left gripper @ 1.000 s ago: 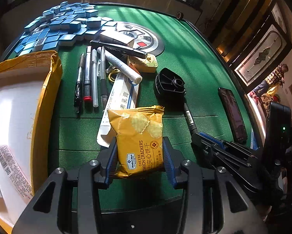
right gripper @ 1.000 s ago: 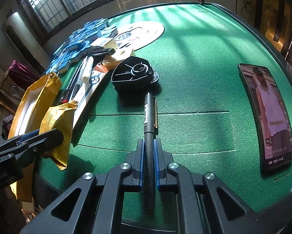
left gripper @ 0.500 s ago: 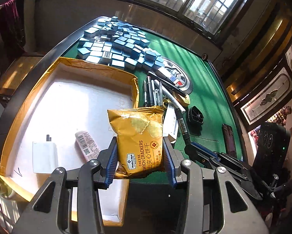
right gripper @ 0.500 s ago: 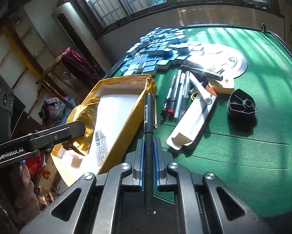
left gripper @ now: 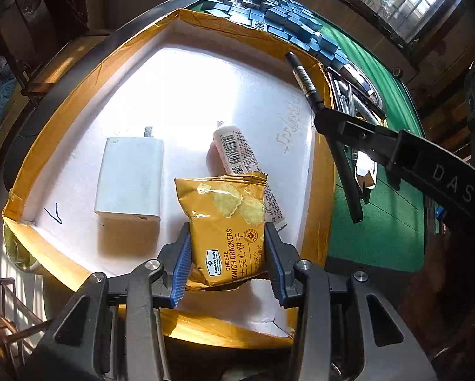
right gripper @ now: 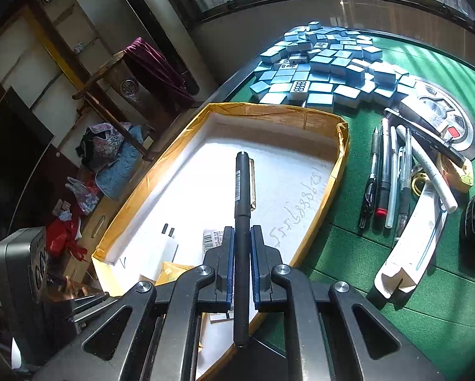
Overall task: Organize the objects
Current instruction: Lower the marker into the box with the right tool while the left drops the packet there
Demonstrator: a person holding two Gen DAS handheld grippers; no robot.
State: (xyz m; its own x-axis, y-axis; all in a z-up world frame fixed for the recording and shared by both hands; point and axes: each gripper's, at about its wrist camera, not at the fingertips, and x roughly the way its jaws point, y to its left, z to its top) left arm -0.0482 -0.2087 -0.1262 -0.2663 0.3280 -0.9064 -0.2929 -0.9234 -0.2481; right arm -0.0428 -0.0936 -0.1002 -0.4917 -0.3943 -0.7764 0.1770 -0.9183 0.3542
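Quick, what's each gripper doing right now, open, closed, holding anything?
Left gripper: closed on the yellow cracker packet, over the box.
Right gripper: closed on a black pen, also over the box.

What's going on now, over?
Left gripper clamps cracker packet over the box. Right gripper shut on black pen, above box. Charger and tube already inside; nothing blocking.

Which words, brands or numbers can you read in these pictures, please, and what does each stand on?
"Member's Mark", "CHEESE", "CRACKERS": yellow foil cracker packet.
"DAS": black arm of the right gripper.
Handwritten digits on the white foam box floor: not surely readable.
White tube barcode print: too small.
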